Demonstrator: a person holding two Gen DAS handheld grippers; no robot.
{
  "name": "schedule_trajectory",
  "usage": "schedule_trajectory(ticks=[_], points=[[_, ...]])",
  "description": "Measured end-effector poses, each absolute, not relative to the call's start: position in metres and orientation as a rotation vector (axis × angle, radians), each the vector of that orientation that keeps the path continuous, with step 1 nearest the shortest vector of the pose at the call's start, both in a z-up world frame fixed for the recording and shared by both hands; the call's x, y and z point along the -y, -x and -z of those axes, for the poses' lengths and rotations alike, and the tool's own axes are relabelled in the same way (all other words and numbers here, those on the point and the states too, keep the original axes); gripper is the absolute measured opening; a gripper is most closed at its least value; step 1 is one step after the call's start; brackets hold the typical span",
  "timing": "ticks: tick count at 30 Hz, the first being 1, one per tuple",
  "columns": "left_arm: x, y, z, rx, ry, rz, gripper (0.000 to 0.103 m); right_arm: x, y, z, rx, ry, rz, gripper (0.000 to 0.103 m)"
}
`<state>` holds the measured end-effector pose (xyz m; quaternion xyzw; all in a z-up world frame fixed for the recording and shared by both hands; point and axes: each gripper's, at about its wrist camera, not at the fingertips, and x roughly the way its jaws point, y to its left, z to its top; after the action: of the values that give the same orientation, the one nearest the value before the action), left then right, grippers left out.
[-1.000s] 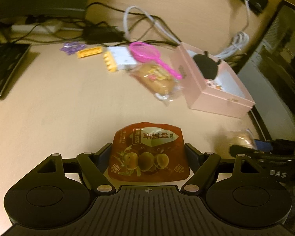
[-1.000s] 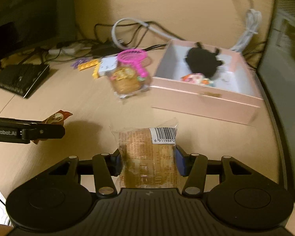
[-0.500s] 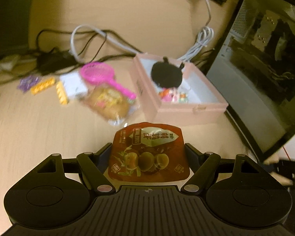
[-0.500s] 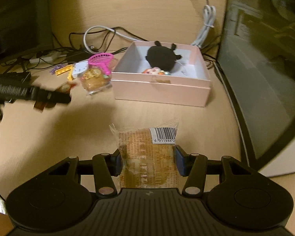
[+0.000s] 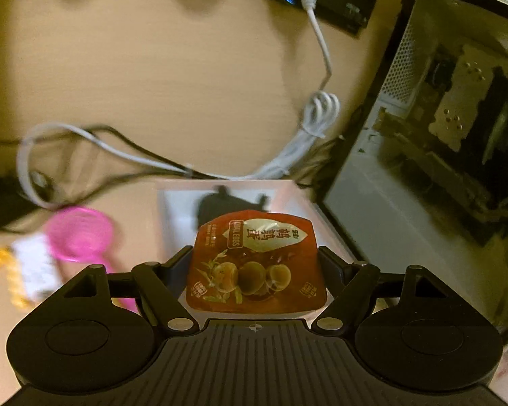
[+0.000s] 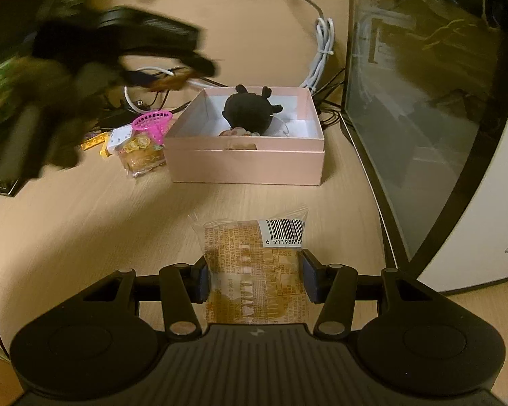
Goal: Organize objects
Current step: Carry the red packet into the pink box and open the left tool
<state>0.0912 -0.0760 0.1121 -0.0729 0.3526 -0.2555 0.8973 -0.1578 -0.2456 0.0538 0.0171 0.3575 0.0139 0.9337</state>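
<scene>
Left wrist view: the red quail-egg packet (image 5: 255, 264) is clamped by the left gripper (image 5: 255, 270) over the pink box (image 6: 247, 165); the wrapped pastry (image 6: 255, 270) is pinched by the right gripper (image 6: 254, 275) above the table (image 6: 101, 209), near the box.

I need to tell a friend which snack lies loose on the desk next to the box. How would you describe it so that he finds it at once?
Find the open pale pink cardboard box on the wooden desk. Against its left wall lies a small clear plastic packet with a golden-brown cake inside, just below the pink plastic toy net. It is the only wrapped food lying there; its neighbours are toys.
</scene>
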Motion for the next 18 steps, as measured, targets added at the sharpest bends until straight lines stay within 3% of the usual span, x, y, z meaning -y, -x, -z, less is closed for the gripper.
schedule_trajectory(ticks=[4, 9, 14, 18], points=[[0.113, -0.114, -0.095, -0.770, 0.222, 0.599, 0.082, 0.250, 0.155, -0.051, -0.745, -0.045, -0.038, 0.051], [0.154, -0.140, -0.056, -0.883, 0.071, 0.531, 0.081, 0.257, 0.153, -0.047, -0.762, -0.036, -0.036, 0.051], [0.140, -0.129, -0.067, -0.797, 0.066, 0.526, 0.082, 0.263, 0.148, -0.042, -0.782, -0.036, -0.038, 0.051], [0.161, -0.117, -0.067, -0.822, -0.174, 0.678, 0.083, 0.259, 0.139, -0.038, -0.801, -0.013, -0.061, 0.051]])
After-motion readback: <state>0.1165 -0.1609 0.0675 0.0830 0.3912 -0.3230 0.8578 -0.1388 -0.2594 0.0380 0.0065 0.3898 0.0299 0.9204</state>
